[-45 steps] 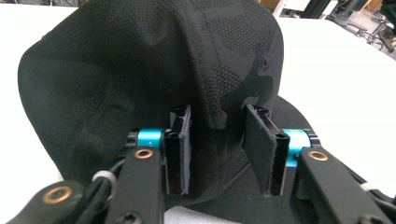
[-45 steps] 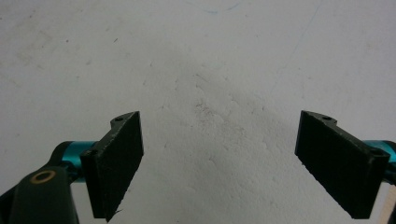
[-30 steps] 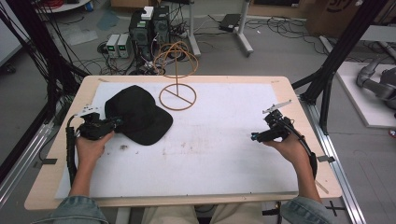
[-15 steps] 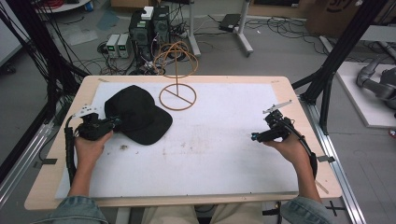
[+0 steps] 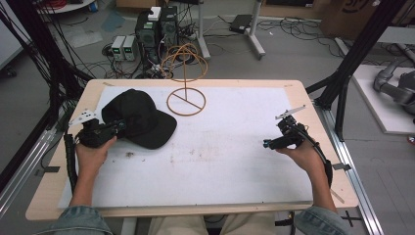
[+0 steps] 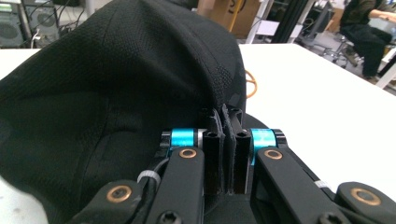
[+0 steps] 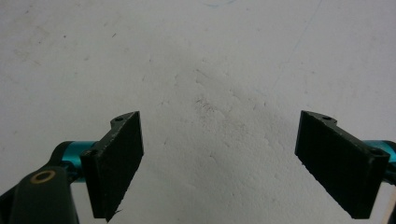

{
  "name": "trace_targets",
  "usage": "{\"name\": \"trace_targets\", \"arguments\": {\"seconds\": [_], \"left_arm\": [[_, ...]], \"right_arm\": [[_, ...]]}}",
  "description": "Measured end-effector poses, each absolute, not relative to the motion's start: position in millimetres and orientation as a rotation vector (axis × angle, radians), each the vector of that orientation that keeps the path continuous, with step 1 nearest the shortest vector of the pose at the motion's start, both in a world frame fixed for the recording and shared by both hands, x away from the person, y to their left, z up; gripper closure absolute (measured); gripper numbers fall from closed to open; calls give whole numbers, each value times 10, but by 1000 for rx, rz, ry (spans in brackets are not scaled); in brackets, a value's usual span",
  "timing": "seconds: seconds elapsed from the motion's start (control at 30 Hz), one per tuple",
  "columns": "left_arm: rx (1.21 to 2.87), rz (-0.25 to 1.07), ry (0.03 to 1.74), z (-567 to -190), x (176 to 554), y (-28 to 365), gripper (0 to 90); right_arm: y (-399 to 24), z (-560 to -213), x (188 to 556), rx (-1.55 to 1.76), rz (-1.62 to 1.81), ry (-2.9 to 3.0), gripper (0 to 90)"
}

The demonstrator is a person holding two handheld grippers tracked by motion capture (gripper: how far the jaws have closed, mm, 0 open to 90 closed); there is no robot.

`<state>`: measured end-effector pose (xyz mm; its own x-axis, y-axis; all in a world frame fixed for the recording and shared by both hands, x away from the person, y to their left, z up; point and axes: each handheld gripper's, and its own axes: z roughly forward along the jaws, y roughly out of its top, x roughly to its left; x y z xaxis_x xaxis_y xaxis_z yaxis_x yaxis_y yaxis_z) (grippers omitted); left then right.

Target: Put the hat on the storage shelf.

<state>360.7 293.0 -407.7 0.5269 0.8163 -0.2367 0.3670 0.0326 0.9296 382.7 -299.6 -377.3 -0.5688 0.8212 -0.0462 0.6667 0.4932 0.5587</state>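
White tabletop [image 5: 220, 161], left gripper [image 6: 223, 122] pinching black cap [image 5: 139, 117], its brim hidden; right gripper [image 7: 219, 168] jaws apart.

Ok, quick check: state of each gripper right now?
Left gripper: fingers shut on the edge of the black cap.
Right gripper: fingers open, holding nothing, over the white table.

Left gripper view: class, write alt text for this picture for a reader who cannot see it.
The left claw is shut on the edge of a black cap, pinching a fold of fabric between its two black pads. The cap rests on a white table, with a bit of an orange wire stand visible behind it.
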Motion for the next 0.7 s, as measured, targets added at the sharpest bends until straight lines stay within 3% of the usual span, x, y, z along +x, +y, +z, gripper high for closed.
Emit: {"name": "trace_targets", "arguments": {"seconds": [0.7], "left_arm": [[1518, 453, 943, -3958, 3543, 2976, 875]], "right_arm": [[-3001, -3788, 3829, 1256, 712, 2444, 150]]}}
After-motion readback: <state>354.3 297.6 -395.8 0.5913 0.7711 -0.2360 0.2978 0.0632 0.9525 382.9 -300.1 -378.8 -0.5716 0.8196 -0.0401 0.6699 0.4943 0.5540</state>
